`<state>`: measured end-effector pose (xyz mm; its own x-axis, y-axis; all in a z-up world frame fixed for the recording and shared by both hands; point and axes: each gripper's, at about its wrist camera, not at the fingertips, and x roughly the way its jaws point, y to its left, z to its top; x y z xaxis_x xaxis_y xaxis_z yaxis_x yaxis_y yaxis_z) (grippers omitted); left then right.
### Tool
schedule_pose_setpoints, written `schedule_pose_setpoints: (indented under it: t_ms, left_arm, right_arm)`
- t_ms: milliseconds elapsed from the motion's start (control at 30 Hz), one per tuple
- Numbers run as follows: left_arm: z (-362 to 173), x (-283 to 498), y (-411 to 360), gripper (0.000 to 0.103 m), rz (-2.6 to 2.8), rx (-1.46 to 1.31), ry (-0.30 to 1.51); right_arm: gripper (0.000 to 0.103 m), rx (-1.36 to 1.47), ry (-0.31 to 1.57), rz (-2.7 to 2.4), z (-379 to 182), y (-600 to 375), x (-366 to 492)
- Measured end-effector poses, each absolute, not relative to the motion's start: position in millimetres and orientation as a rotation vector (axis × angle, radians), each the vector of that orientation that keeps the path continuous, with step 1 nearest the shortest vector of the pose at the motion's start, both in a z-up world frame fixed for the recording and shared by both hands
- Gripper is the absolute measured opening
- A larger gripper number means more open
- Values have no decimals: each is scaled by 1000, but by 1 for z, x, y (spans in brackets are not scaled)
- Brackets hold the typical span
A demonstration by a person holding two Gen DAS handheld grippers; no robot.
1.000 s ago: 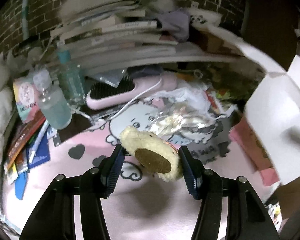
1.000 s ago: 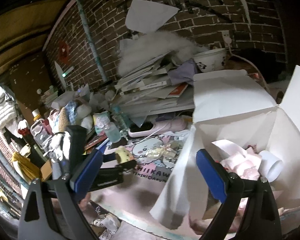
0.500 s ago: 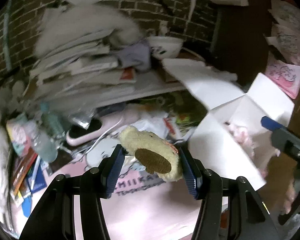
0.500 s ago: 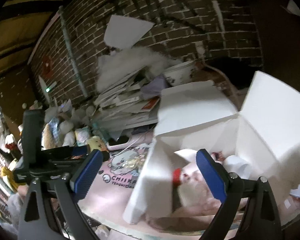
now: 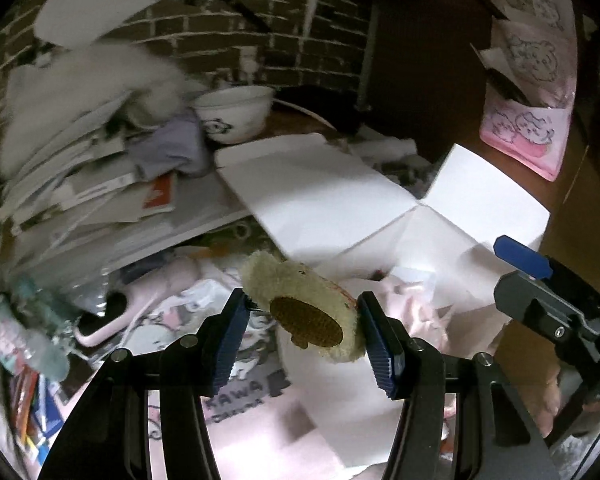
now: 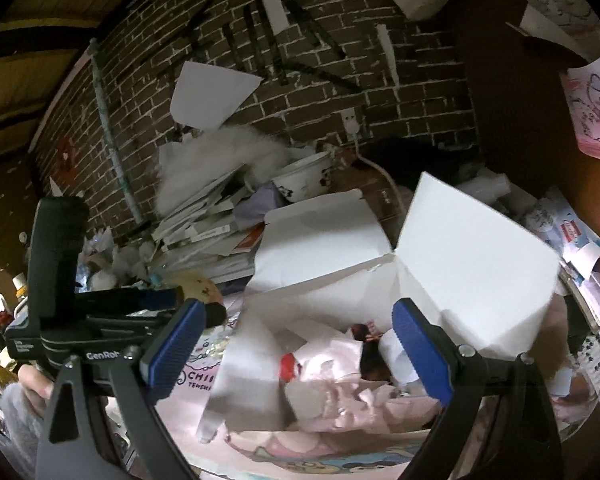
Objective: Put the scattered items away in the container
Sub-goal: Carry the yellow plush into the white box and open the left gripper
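Left wrist view: the left tool [image 5: 302, 330] clamps a cream plush toy [image 5: 300, 304], held up just beside the open white cardboard box [image 5: 452, 240]. The right tool [image 6: 296, 354] gapes wide and empty over that box's pink contents.

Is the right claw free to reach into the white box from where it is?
Probably yes: the right claw is open and empty, and the white box has its flaps spread right ahead.
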<state>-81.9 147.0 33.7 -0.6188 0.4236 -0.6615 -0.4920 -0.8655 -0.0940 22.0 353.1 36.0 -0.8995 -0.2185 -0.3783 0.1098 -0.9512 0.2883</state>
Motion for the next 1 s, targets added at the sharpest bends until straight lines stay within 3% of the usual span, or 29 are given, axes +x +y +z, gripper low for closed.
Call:
schedule_pose_setpoints:
  t_ms: [1000]
  left_arm:
    - [10,-99,236,53,2259,-1098,274]
  right_arm:
    - [94,607,-407,-2975,35,391,37]
